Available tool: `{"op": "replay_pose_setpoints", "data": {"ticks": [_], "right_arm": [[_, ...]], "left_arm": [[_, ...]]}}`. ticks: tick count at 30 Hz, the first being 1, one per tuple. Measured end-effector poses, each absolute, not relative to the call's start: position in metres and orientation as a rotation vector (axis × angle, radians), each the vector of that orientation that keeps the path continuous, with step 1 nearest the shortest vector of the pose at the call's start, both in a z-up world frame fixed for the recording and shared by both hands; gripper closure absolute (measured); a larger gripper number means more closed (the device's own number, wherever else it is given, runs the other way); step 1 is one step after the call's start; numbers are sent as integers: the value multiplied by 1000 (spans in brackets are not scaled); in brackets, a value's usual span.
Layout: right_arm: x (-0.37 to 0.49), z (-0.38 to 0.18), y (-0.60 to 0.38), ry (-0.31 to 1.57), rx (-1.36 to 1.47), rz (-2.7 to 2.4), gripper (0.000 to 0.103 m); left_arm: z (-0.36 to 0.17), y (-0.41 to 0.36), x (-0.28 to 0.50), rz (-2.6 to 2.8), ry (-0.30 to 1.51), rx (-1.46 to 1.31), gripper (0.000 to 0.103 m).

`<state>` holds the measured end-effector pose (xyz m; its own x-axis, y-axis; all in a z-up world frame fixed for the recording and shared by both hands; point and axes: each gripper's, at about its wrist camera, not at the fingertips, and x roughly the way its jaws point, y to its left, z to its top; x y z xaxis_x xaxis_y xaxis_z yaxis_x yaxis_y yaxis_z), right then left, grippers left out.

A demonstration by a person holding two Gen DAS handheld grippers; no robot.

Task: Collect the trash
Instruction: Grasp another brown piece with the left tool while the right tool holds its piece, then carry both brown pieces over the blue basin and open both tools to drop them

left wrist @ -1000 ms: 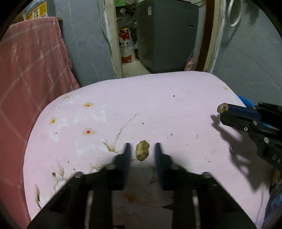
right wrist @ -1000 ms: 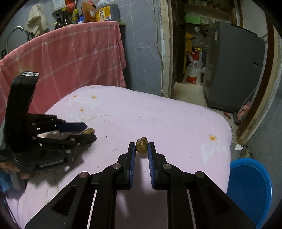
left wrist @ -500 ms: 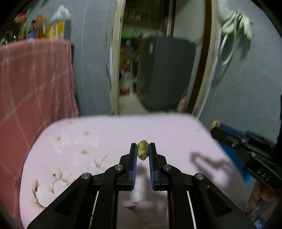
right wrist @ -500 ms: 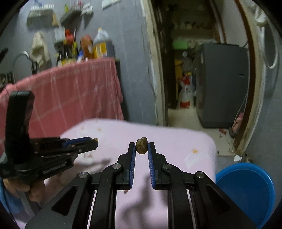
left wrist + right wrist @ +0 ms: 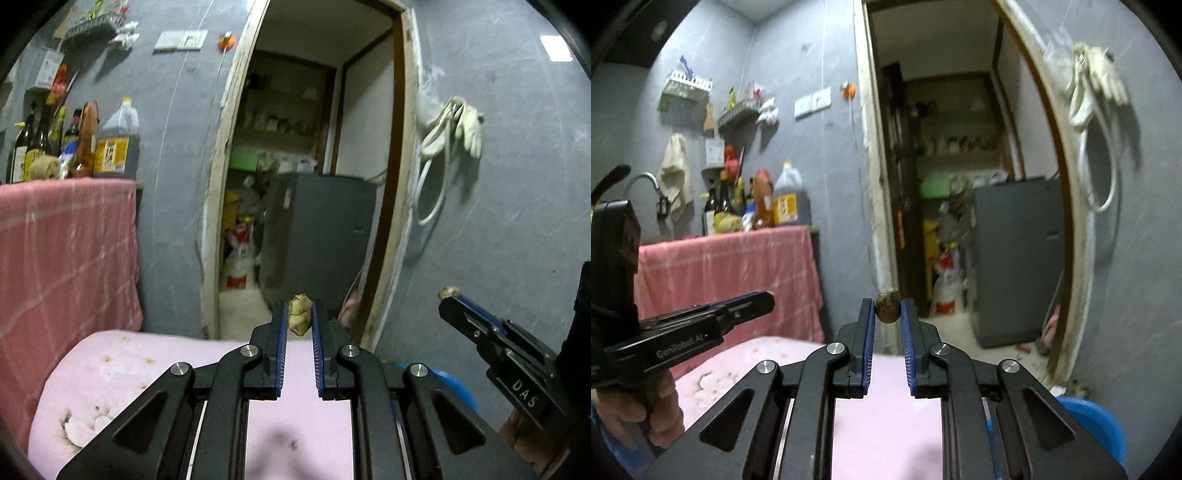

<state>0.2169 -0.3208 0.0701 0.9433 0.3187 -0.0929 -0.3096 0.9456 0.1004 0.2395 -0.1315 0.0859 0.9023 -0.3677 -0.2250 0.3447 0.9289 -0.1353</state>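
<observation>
The left gripper [image 5: 299, 314] is clenched on a pale yellowish scrap [image 5: 298, 314], held in the air above the pink table [image 5: 110, 365]. The right gripper [image 5: 888, 310] grasps a brown lump [image 5: 887, 305], with the blue bin [image 5: 1097, 424] low on its right.
</observation>
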Motion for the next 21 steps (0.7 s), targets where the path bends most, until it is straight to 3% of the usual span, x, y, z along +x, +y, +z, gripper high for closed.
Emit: {"op": "replay_pose_setpoints", "data": {"ticks": [21], "right_arm": [[194, 67, -399, 71, 67, 96, 91]], "left_arm": [[82, -233, 237, -512, 261, -89, 93]]}}
